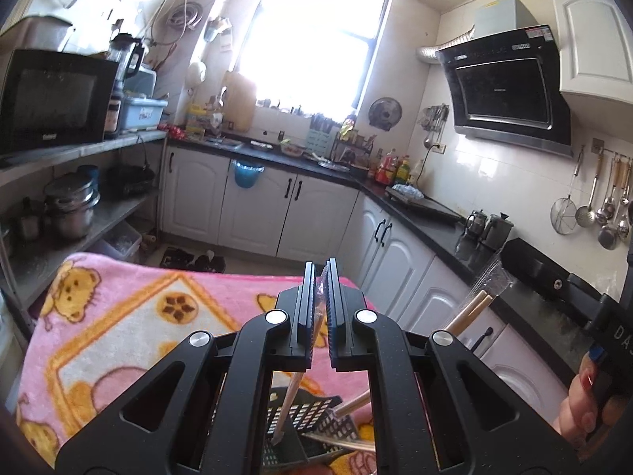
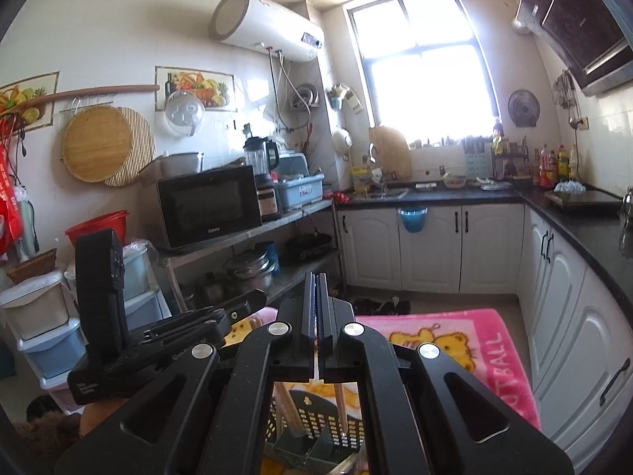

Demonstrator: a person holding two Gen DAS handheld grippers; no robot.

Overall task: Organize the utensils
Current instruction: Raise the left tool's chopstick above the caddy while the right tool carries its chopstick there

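Chopsticks (image 1: 285, 403) in a clear wrapper are pinched in the nearly closed left gripper (image 1: 321, 277) at lower centre, hanging into the black perforated utensil basket (image 1: 312, 415) at the frame's bottom; right gripper (image 2: 318, 289) is fully closed on a thin wooden stick (image 2: 341, 407) that reaches into the same basket, which sits on the pink cartoon blanket (image 2: 455, 340).

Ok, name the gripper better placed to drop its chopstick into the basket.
Right gripper, probably: shut on a chopstick hanging upright, tip inside the black basket; the left gripper's stick tilts.

pink cartoon-bear blanket (image 1: 130, 316) covers table; black perforated utensil basket (image 1: 312, 415) sits on blanket w/ chopsticks inside.
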